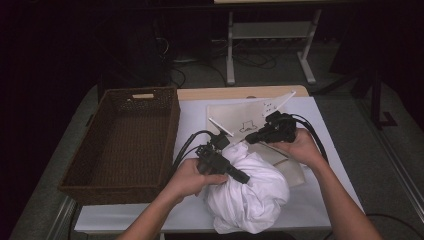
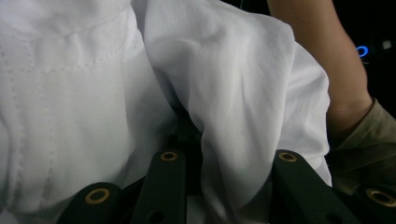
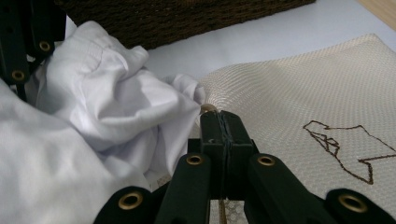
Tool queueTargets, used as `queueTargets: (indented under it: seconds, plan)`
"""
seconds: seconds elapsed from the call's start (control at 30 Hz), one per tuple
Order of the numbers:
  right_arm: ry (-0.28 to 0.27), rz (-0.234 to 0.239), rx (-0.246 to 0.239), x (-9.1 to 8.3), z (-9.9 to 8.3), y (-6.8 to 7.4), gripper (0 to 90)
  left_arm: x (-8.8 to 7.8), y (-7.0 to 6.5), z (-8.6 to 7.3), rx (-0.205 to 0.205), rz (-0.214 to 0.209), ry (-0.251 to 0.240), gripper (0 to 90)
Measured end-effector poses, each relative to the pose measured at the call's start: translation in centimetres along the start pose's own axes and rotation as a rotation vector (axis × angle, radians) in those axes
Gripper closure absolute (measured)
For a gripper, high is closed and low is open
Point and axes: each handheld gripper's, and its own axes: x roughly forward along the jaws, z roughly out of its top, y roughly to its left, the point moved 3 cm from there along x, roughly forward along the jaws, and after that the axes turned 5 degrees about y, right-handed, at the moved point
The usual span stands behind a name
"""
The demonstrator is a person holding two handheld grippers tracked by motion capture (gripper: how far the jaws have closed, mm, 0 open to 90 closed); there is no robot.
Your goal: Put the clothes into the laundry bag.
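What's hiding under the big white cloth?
Under the white cloth lies part of a cream mesh bag on the table's white cover. How far the bag reaches underneath is covered.

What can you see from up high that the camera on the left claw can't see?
The high view alone shows the dark brown woven basket, the cream mesh bag with an embroidered outline, the white-covered table, and both claws at work: the left claw pushed into the cloth and the right claw at the bag's edge.

The left claw view alone shows, close up, the cloth's stitched seams and a fold bunched between its black jaws.

Both show the crumpled white cloth garment and the person's right forearm.
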Motion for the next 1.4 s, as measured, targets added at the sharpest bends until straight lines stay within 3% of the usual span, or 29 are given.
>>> queueTargets:
  seconds: [0.07,0.13,0.37,0.5,0.63,0.8,0.93,1.17,1.27,1.33,1.4]
  plan:
    - [-0.006,0.002,0.0,0.0,0.0,0.0,88.8,0.3,0.0,0.1,0.004,-0.019,0.004,74.5]
    - [-0.008,0.004,0.001,-0.1,0.0,0.0,88.8,0.6,0.3,0.3,-0.006,-0.004,0.006,74.5]
    - [-0.001,0.01,-0.002,0.0,-0.4,0.3,88.8,1.5,3.6,0.2,-0.112,0.045,-0.02,74.5]
    - [0.001,0.018,0.0,0.1,-0.6,0.4,88.8,2.4,5.3,0.0,-0.17,0.051,-0.034,74.4]
    - [0.005,0.025,-0.003,0.3,-0.7,0.6,88.8,3.1,6.4,0.0,-0.198,0.062,-0.061,74.4]
    - [0.014,0.035,-0.016,0.6,-0.6,0.9,88.8,3.0,6.7,0.0,-0.21,0.082,-0.103,74.3]
    - [0.023,0.041,-0.016,1.0,-0.8,1.0,88.8,2.6,7.5,-0.2,-0.239,0.068,-0.146,74.2]
    - [0.022,0.058,-0.01,1.1,-1.3,1.2,88.8,2.5,8.6,-0.5,-0.283,0.093,-0.235,74.2]
    - [0.025,0.063,-0.01,1.1,-1.4,1.3,88.8,2.5,8.5,-0.5,-0.291,0.108,-0.263,74.3]
    - [0.023,0.066,-0.015,1.1,-1.3,1.5,88.8,2.4,8.1,-0.6,-0.294,0.091,-0.273,74.4]
    - [0.016,0.07,-0.019,1.0,-1.3,1.5,88.8,2.2,7.3,-0.6,-0.269,0.095,-0.276,74.4]
